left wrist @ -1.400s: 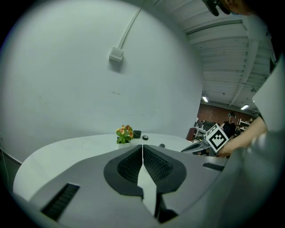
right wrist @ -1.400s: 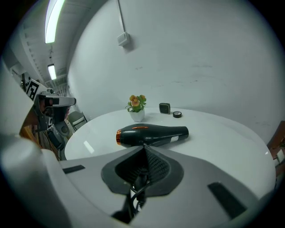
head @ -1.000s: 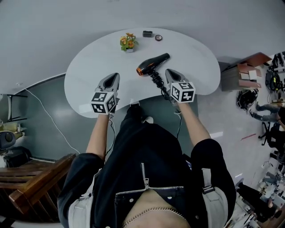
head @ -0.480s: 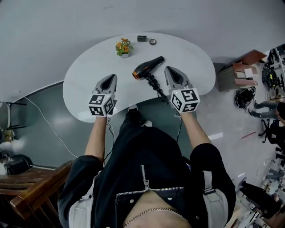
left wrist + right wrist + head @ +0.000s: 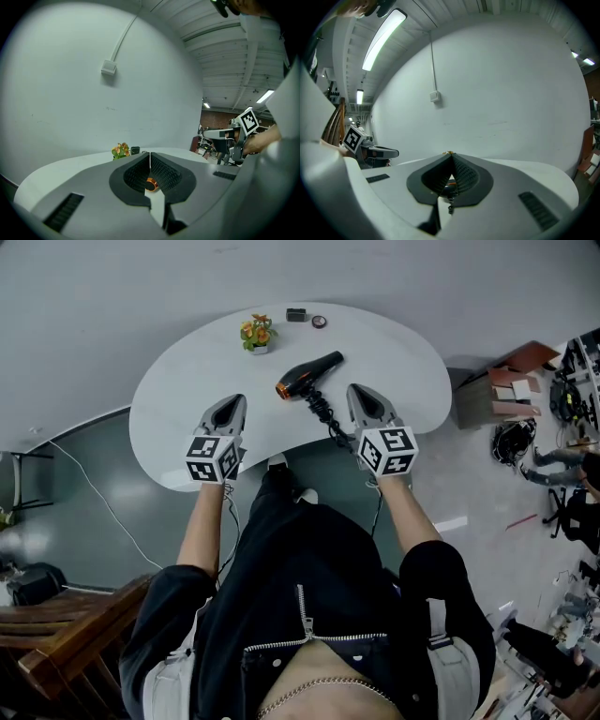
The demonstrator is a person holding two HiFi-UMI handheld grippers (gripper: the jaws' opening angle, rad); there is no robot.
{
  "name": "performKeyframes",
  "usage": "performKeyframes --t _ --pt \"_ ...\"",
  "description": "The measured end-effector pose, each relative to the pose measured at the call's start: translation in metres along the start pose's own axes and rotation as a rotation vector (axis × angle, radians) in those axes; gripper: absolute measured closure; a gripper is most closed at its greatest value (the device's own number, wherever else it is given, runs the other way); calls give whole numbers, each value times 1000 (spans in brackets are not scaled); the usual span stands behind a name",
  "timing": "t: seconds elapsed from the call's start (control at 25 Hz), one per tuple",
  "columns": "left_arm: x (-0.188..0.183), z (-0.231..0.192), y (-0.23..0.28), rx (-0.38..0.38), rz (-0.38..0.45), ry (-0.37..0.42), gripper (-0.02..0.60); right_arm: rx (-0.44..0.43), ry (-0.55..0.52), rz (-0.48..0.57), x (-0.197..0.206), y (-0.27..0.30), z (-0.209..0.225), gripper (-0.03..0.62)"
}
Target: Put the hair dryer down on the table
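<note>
Over the near edge of the white table (image 5: 187, 371), both bare forearms reach forward side by side. The left gripper (image 5: 234, 401) and right gripper (image 5: 360, 390) point away from the person, well apart. Each has its jaws pressed together with nothing between them. The hair dryer (image 5: 309, 373) lies on the tabletop ahead of and between them, its orange nozzle toward the left. Its coiled cord (image 5: 326, 416) trails back just beside the right gripper.

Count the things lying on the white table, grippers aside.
4: hair dryer in the middle, potted flowers behind it to the left, small dark box and small round item at the far edge.
</note>
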State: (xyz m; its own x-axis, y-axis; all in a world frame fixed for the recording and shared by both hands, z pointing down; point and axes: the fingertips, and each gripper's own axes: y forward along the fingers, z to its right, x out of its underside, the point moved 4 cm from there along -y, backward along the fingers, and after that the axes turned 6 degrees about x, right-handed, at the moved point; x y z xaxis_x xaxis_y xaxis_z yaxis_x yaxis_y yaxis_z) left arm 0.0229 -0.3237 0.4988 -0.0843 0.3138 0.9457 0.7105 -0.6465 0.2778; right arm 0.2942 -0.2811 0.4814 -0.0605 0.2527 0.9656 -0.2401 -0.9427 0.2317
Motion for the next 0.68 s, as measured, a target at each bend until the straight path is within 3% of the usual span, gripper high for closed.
performKeyframes --t 0.68 --pt "3 8 5 -5 1 -8 558 -16 5 -16 9 0 4 589"
